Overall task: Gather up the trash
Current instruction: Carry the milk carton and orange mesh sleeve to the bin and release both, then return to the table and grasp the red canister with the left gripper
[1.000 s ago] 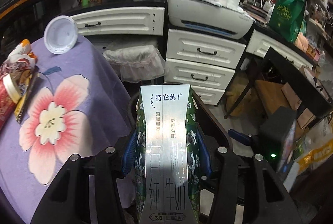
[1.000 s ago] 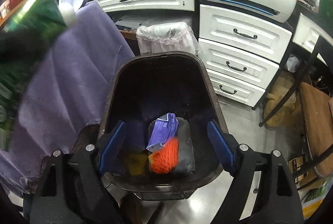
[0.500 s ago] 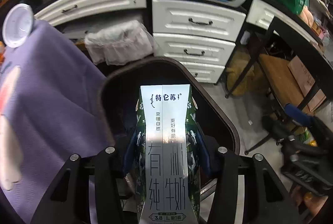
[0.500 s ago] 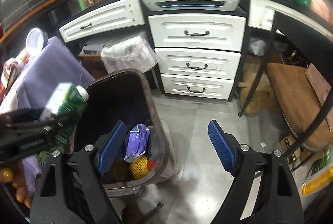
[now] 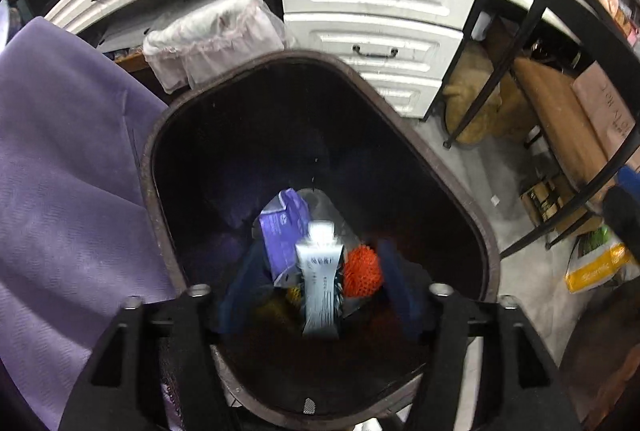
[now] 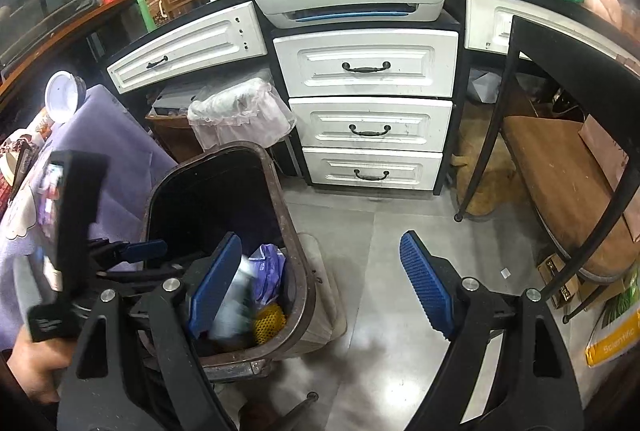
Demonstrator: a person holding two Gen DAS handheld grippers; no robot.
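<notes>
Left tool points down into dark brown plastic trash bin, lower centre of left wrist view; jaws just opened, apart, nothing clamped. Blurred white-and-green milk carton sits free between them, above purple bag and orange mesh. Right tool apart, empty, above grey floor.

Pretty dim indoor light overall, with heavy fisheye bending and black vignette in the corners. White drawers at top centre catch the most light. Inside of the bin is nearly black. The milk carton at lower centre is motion-smeared, and the floor shows soft glare.
</notes>
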